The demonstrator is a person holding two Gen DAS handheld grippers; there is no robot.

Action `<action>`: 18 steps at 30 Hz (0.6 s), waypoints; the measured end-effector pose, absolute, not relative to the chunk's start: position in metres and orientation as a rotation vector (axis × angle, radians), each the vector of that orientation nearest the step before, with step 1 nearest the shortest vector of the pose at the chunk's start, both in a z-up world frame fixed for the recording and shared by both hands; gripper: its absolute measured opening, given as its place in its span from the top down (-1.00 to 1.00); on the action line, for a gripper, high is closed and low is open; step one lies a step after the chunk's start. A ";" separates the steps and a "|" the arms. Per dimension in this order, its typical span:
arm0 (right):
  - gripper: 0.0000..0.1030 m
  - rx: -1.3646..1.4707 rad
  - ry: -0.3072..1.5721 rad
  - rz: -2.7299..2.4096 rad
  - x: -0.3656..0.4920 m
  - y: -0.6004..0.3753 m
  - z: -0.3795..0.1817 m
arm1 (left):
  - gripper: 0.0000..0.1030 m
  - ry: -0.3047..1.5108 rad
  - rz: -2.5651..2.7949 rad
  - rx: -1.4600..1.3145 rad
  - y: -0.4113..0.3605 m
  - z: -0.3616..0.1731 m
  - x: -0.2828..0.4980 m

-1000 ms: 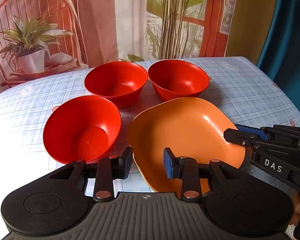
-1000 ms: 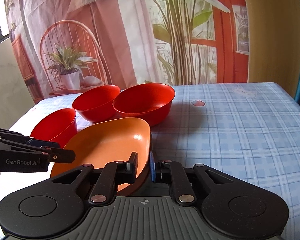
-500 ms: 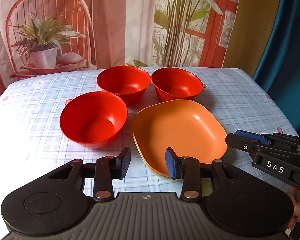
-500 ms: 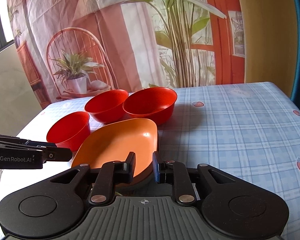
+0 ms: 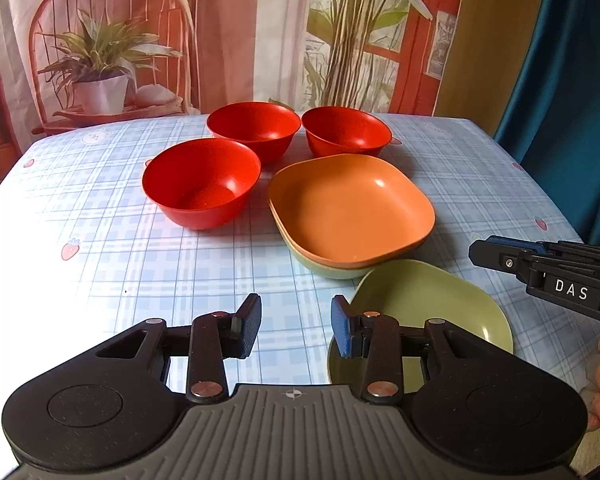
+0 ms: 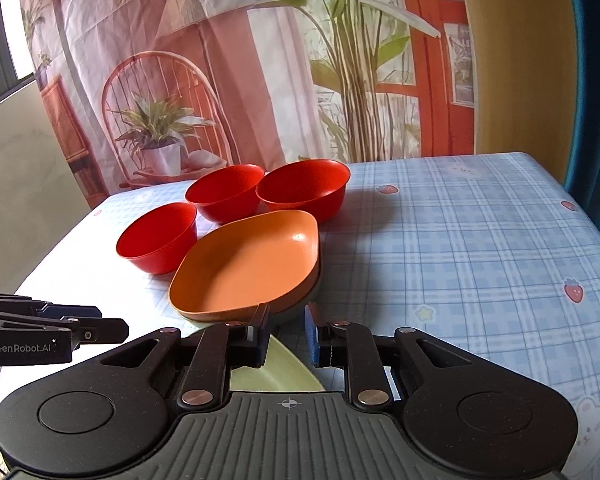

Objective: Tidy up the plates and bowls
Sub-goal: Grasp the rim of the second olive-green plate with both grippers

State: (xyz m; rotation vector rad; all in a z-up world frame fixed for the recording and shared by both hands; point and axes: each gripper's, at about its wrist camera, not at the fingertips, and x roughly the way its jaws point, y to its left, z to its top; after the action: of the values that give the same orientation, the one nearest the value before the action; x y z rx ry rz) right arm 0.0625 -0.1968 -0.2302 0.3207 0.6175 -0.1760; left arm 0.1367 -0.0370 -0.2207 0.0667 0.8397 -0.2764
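Both my left tongs (image 5: 296,326) and right tongs (image 6: 286,334) are open, empty; I nest the green plate (image 5: 428,304) squarely into the stack.

Green plate (image 6: 278,372) half behind gripper

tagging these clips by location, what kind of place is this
Probably a room at home set up for recording: a table under a blue checked strawberry tablecloth, a printed backdrop of a chair and plants, and plastic bowls and plates.
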 end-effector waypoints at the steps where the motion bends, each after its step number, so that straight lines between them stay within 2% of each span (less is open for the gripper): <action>1: 0.64 0.320 0.621 -0.179 0.059 -0.196 -0.230 | 0.22 0.840 -0.279 0.067 -0.037 -0.221 0.133; 18: 0.63 0.325 0.702 -0.222 0.025 -0.184 -0.243 | 0.22 0.880 -0.310 0.049 -0.036 -0.237 0.104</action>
State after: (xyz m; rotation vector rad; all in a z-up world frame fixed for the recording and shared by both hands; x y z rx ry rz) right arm 0.0248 -0.1836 -0.2427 0.3245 0.7021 -0.2223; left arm 0.1043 -0.0360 -0.2367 0.0488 0.8801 -0.3102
